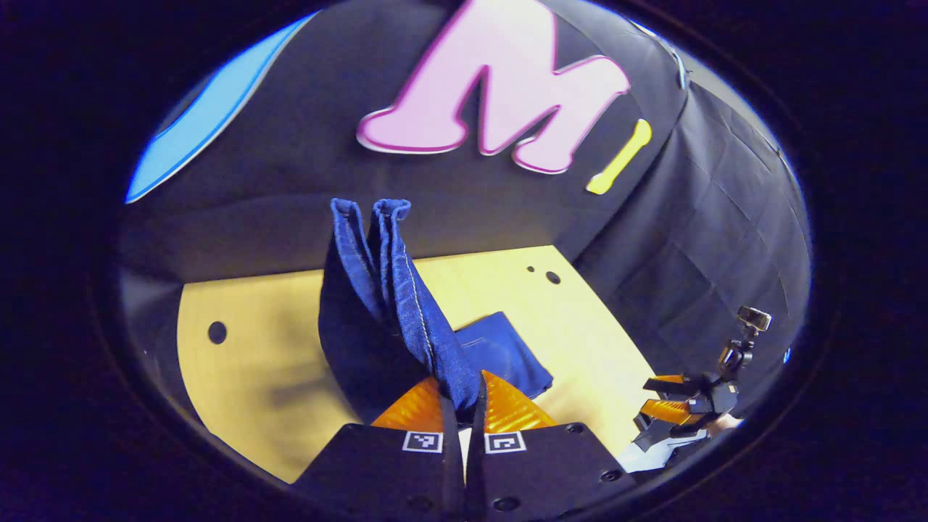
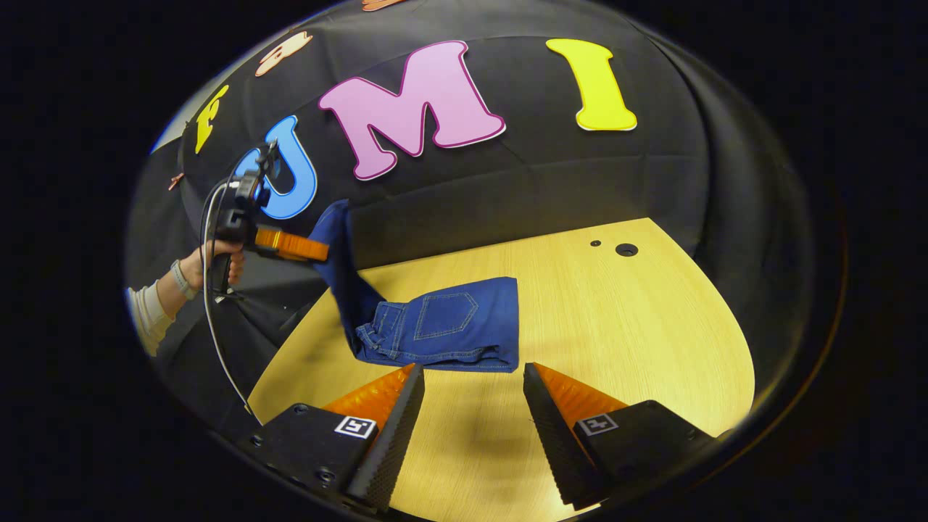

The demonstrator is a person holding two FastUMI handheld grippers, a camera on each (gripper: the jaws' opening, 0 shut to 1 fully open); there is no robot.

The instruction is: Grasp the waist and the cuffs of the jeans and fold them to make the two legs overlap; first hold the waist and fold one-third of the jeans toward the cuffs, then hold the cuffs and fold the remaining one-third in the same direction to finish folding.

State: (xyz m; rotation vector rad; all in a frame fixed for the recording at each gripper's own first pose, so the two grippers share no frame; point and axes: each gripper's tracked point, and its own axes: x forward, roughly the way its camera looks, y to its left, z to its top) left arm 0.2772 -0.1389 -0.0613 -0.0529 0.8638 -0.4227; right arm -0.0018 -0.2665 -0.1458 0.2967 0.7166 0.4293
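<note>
- On the pale wooden table (image 2: 638,319), the dark blue denim jeans (image 2: 449,322) lie with the waist end folded flat, back pocket up, at about 12 o'clock from my right gripper (image 2: 471,406).
- From that flat part the legs rise off the table toward 10 o'clock, up to my left gripper (image 2: 319,250), held by my hand (image 2: 210,264).
- Between the fingers of my left gripper (image 1: 464,395) I have the two legs pinched together near the cuffs (image 1: 370,210); the jaws are closed to a narrow slit on the cloth, and the two hemmed ends stand up past the fingertips at 12 o'clock.
- My right gripper holds nothing; its ribbed black fingers (image 2: 395,435) are spread wide and hover just short of the near folded edge.
- I judge the denim to be soft but fairly heavy and thick: it drapes under its own weight, yet the cuffs stay upright, so the seams give some stiffness.
- Best hold, I think, is across both layers at the hem, where the stitched edge resists slipping; a pinch on one layer would let the legs slide apart.
- Lowering the cuffs slowly over the flat part should keep the fold from dragging.
</note>
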